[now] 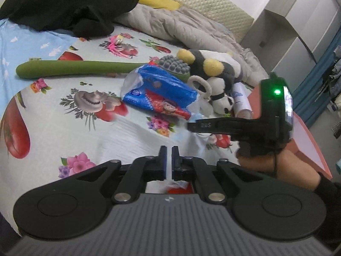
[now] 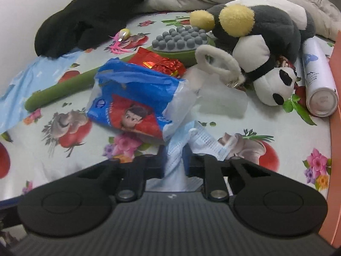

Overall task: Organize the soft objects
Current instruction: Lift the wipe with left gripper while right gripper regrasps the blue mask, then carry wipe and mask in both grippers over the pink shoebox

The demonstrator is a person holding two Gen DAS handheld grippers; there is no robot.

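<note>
Pale-blue face mask (image 2: 177, 149) sits pinched in the right gripper (image 2: 174, 160), the left gripper (image 1: 168, 160) closed on nothing, so next likely comes lifting it clear toward a tidy spot.

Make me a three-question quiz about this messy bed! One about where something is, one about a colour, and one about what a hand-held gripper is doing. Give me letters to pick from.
1. Where does the white spray can lie?
A. On the black clothing
B. Beside the panda plush, near the orange edge
C. Inside the blue plastic bag

2. What colour is the long handle of the massage stick?
A. Green
B. Purple
C. Orange

3. What is the right hand-held gripper doing?
A. Standing wide open over nothing
B. Closed on the light blue face mask
C. Closed on the panda's ear

Answers:
1. B, the can lies next to the panda plush by the orange edge.
2. A, the handle is plain green.
3. B, the light blue face mask sits pinched between its fingers.
</note>
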